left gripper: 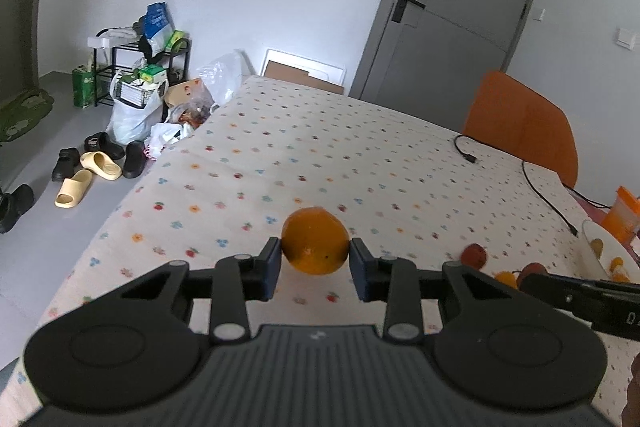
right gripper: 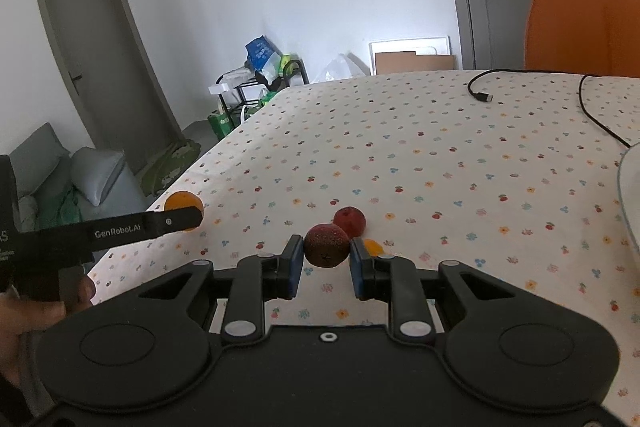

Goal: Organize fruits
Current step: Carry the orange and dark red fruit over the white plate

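My left gripper (left gripper: pixel 315 259) is shut on an orange (left gripper: pixel 315 241) and holds it above the flowered tablecloth (left gripper: pixel 320 155). It also shows from the side in the right wrist view (right gripper: pixel 176 221), with the orange (right gripper: pixel 182 201) in it. My right gripper (right gripper: pixel 325 259) is shut on a dark red fruit (right gripper: pixel 326 245). A second red fruit (right gripper: pixel 350 221) and a small orange fruit (right gripper: pixel 373 247) lie on the cloth just beyond it. In the left wrist view the red fruit (left gripper: pixel 474 254) lies at the right.
A white plate (left gripper: pixel 592 247) with small fruits stands at the table's right edge, beside an orange cup (left gripper: pixel 622 213). A black cable (right gripper: pixel 486 97) lies on the far right of the table. An orange chair (right gripper: pixel 580 27) stands behind it.
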Demonstrator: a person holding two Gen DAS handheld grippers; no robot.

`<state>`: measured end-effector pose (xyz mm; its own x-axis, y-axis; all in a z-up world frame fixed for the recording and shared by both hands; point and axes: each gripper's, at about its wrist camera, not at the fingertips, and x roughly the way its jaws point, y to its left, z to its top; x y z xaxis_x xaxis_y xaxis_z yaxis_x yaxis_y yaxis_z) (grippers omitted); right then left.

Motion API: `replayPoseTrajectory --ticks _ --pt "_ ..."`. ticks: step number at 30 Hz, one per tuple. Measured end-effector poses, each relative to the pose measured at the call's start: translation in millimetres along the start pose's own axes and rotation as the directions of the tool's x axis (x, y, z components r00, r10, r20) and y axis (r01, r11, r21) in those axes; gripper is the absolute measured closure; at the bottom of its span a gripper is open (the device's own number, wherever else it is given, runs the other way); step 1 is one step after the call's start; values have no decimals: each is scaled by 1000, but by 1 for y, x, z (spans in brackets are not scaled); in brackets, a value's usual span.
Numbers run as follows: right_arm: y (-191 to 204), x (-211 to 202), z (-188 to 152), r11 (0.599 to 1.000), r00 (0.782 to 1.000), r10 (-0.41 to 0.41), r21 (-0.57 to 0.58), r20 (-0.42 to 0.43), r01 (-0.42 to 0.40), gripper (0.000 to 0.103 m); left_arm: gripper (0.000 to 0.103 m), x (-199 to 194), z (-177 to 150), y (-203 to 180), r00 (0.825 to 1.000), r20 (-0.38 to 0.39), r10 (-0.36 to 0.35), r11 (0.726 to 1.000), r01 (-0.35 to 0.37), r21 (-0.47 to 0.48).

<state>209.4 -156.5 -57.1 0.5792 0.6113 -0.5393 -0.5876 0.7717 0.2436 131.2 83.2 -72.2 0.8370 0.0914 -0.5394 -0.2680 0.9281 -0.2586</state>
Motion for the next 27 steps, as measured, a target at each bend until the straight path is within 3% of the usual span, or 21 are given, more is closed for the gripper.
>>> replayPoseTrajectory --ticks 16,27 --pt "-19 -34 -7 999 998 -29 38 54 27 80 68 -22 -2 -40 997 33 -66 996 64 60" --pt "-48 -70 -14 992 989 -96 88 111 86 80 68 -27 -3 -88 987 34 -157 981 152 122"
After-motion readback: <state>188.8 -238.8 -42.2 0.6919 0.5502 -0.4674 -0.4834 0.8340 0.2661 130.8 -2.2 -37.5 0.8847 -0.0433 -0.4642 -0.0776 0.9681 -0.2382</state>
